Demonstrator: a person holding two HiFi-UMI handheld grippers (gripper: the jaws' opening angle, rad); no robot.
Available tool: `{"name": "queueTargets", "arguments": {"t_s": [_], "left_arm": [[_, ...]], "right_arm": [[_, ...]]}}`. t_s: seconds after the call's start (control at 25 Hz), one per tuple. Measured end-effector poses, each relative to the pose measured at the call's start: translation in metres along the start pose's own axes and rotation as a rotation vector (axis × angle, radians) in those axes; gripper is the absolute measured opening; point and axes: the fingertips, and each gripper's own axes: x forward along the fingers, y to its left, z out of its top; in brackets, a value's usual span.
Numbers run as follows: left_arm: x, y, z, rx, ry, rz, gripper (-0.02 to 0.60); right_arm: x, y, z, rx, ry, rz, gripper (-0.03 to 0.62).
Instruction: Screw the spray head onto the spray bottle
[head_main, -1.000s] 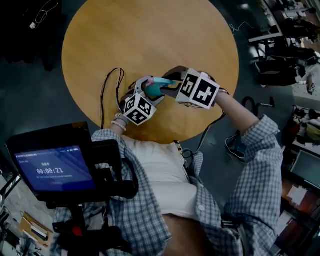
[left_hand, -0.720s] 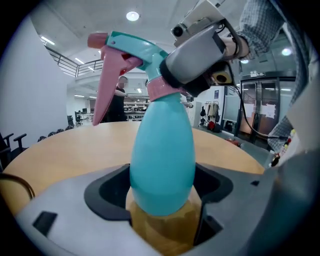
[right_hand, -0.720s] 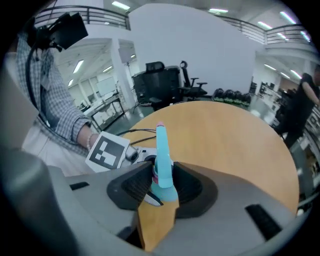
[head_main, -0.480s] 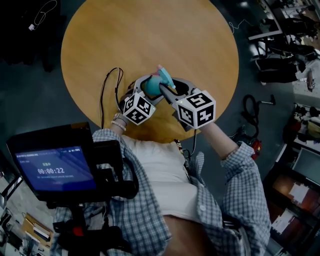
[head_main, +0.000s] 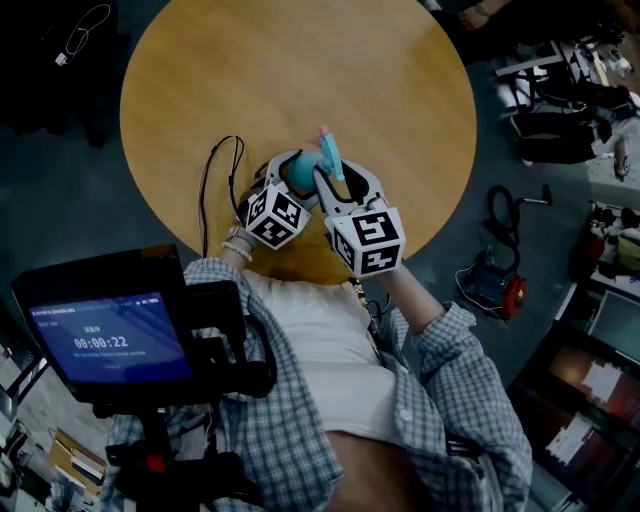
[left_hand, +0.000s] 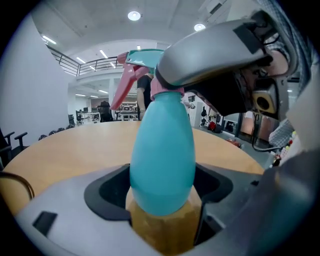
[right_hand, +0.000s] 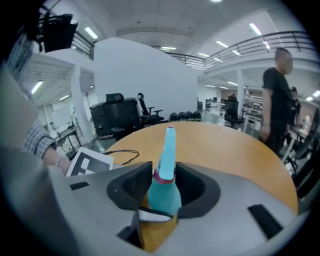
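Bottle (left_hand: 162, 150) sat over the desk (head_main: 300, 70), gripped in left gripper (left_hand: 162, 187) jaws. Right gripper (right_hand: 165, 181) jaws closed on the head (right_hand: 167, 145) at its collar. A tilted head could cross-thread, and a weak grip could let the bottle spin.

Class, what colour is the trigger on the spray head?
Pink; the trigger shows best in the left gripper view.

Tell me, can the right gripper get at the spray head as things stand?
Yes, it seems so: the right gripper has its jaws at the pink collar of the spray head, apparently gripping it. The left gripper holds the bottle lower, on its body, so the top is free.
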Motion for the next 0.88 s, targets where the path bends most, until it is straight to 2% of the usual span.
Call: {"name": "queueTargets", "arguments": {"t_s": [0.12,0.24,0.32,0.4,0.44,0.52,0.6,0.68,0.8,0.88], "left_arm": [[0.000,0.000,0.000,0.009,0.002,-0.003,0.376],[0.001,-0.001,0.001,0.012,0.001,-0.006,0.376],[0.001,-0.002,0.002,0.015,0.001,-0.012,0.376],[0.001,-0.002,0.001,0.019,0.000,-0.017,0.376],[0.000,-0.002,0.001,0.021,0.000,-0.019,0.376],[0.000,-0.001,0.001,0.022,-0.001,-0.020,0.376],[0.000,-0.002,0.001,0.023,0.002,-0.024,0.376],[0.000,-0.003,0.001,0.024,0.005,-0.030,0.376],[0.001,-0.004,0.001,0.026,0.008,-0.036,0.376],[0.002,-0.004,0.003,0.027,0.011,-0.039,0.376]], "right_arm": [[-0.005,0.006,0.000,-0.128,0.008,0.101,0.164],[-0.021,0.003,0.009,-0.191,0.004,0.181,0.219],[-0.036,-0.003,0.024,-0.245,-0.021,0.219,0.219],[-0.051,-0.005,0.045,-0.393,-0.041,0.267,0.219],[-0.056,-0.005,0.054,-0.534,-0.037,0.293,0.219],[-0.060,-0.005,0.063,-0.913,0.000,0.344,0.219],[-0.060,-0.006,0.056,-1.298,0.050,0.418,0.219],[-0.059,-0.007,0.045,-1.603,0.097,0.521,0.219],[-0.052,-0.007,0.037,-1.925,0.140,0.643,0.219],[-0.047,-0.004,0.031,-2.063,0.154,0.718,0.219]]}}
